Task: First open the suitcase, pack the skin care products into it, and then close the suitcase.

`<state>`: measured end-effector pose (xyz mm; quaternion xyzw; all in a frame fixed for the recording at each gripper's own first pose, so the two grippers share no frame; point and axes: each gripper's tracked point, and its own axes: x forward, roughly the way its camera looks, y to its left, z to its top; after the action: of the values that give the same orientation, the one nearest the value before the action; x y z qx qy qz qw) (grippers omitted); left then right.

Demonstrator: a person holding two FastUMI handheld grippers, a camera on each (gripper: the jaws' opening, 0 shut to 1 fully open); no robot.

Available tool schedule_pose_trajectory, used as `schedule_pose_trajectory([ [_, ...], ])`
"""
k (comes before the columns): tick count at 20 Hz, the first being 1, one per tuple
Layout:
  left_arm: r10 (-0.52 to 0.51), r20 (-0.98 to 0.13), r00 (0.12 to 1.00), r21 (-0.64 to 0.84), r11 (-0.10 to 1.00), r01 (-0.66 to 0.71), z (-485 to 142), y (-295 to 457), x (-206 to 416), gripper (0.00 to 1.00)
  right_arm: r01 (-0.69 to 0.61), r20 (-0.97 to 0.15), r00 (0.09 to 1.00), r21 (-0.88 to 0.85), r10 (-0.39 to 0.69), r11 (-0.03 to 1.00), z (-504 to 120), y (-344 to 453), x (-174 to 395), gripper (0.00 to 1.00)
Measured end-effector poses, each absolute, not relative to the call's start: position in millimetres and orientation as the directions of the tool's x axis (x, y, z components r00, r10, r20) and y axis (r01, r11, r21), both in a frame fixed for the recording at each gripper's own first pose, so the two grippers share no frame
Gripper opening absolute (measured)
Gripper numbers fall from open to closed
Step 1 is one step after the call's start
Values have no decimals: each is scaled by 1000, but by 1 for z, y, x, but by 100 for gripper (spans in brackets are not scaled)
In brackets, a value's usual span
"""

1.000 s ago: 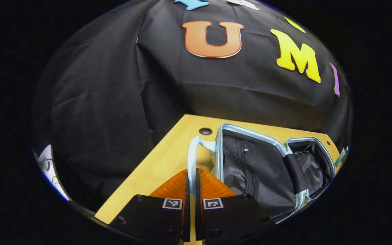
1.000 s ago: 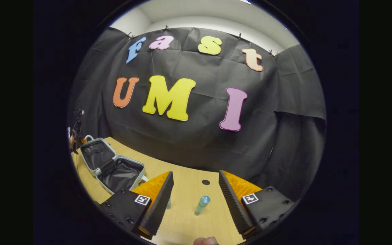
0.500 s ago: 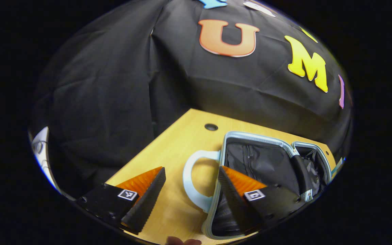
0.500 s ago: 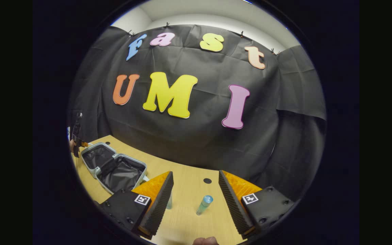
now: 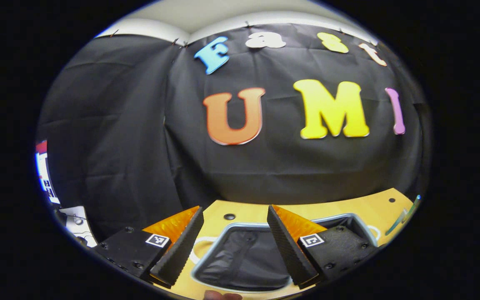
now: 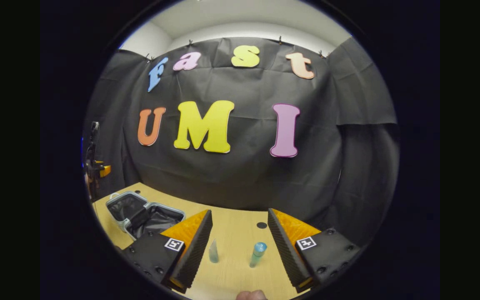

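The small suitcase [image 5: 244, 260] lies open on the wooden table [image 5: 373, 208], its dark lining facing up and its pale handle [image 5: 198, 248] at the left. My left gripper [image 5: 234, 207] hangs open above it, holding nothing. In the right gripper view the open suitcase [image 6: 146, 214] sits far left. My right gripper [image 6: 240, 210] is open over the table. Two skin care products stand ahead between its fingers: a small clear bottle [image 6: 213, 251] and a blue-capped bottle [image 6: 258, 254]. The left gripper [image 6: 96, 168] shows raised at the far left edge.
A round cable hole [image 6: 261, 225] lies in the table [image 6: 231, 275] behind the bottles. The black cloth wall closes the far side of the table. A thumb tip [image 6: 251, 295] shows at the bottom edge. A teal object [image 5: 402, 214] lies at the table's right end.
My left gripper let go of the suitcase handle, opened and lifted away, tilting up. The suitcase lid now lies flat open. The right gripper shifted a little, and the small clear bottle came into sight.
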<state>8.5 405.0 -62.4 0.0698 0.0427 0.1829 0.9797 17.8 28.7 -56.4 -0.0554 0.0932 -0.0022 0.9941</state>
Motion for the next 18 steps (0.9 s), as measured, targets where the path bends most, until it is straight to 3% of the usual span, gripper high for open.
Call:
schedule_pose_trajectory([
  [9,237,-56,970,92,969,-231,-80,152,-19,99,0,-159,987,-96,-15,995,-66,-52,-10,79],
  [18,19,-184,983,96,995,-1,-145,18,-6,99,-16,-219,976,-99,-6,995,-96,-101,-23,79],
])
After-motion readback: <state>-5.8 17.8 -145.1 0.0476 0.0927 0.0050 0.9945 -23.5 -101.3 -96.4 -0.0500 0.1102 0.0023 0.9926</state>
